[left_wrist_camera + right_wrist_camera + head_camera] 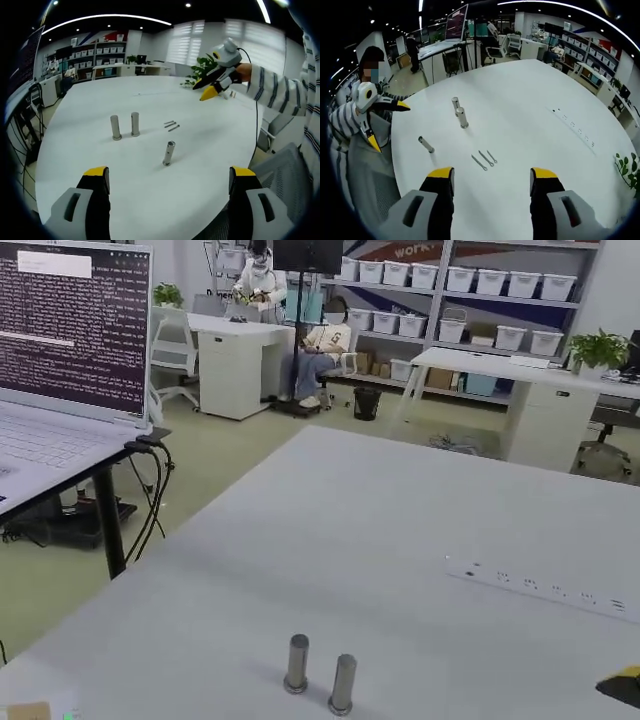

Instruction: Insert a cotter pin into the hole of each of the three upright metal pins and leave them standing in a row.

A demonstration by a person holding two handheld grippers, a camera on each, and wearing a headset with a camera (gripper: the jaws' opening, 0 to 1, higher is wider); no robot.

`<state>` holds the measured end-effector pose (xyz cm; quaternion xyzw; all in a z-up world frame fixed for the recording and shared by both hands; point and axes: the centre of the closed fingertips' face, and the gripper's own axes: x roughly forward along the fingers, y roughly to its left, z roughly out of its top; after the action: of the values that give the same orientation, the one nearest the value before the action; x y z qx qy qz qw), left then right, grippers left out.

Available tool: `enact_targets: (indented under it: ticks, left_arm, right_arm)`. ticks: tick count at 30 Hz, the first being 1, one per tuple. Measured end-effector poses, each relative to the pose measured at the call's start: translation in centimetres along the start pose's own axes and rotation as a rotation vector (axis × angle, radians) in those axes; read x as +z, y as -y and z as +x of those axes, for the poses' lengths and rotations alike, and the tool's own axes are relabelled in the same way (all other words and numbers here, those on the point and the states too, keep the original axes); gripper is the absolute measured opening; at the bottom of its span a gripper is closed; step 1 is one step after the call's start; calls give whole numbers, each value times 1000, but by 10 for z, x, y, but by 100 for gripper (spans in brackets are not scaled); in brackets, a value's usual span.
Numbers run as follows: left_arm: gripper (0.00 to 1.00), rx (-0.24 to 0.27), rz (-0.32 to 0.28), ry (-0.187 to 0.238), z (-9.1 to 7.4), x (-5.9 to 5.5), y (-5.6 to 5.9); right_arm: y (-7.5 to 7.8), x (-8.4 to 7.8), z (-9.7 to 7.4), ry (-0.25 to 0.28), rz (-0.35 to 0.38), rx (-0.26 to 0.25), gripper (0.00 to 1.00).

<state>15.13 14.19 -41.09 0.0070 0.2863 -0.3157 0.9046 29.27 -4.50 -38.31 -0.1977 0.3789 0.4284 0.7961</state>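
Two upright metal pins (pixel 296 664) (pixel 343 684) stand side by side near the front of the white table (pixel 400 540). In the left gripper view the same pair (pixel 115 128) (pixel 135 124) stands ahead, with a third pin (pixel 169 153) apart and nearer. Three cotter pins (pixel 171 125) lie flat beyond it. My left gripper (pixel 169 175) is open over the table edge, holding nothing. My right gripper (pixel 492 175) is open too, above the cotter pins (pixel 485 159); the third pin (pixel 426 144) is to its left. A gripper's yellow tip (pixel 625 685) shows at the right edge of the head view.
A power strip (pixel 540 588) lies on the table's right side. A laptop (pixel 70 330) sits on a stand at the left. Desks, chairs, shelves with bins and people are in the room behind. A person in a striped sleeve (pixel 280 95) holds the grippers.
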Motion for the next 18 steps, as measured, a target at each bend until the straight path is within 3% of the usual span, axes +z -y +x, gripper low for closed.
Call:
enact_targets:
  ticks: [2,4,7,14,18]
  left_arm:
    - [99,9,3,11,-1,2,-1]
    - [99,5,2,15,-1,3,0]
    - [99,-1,6,18,-1,5,2]
    - [99,-2,-1,33,-2,9,4]
    - [99,4,-9,34,-4,7,2]
  right_arm:
    - [-6,1,3,2,33,59,48]
    - [-3,2,8,-1,15,59,45]
    - [4,-4,15,-55,-59,40,42]
    - [12,-20,41,-147,-121,50,30]
    - [14,-21,53,-164,-146,67,23]
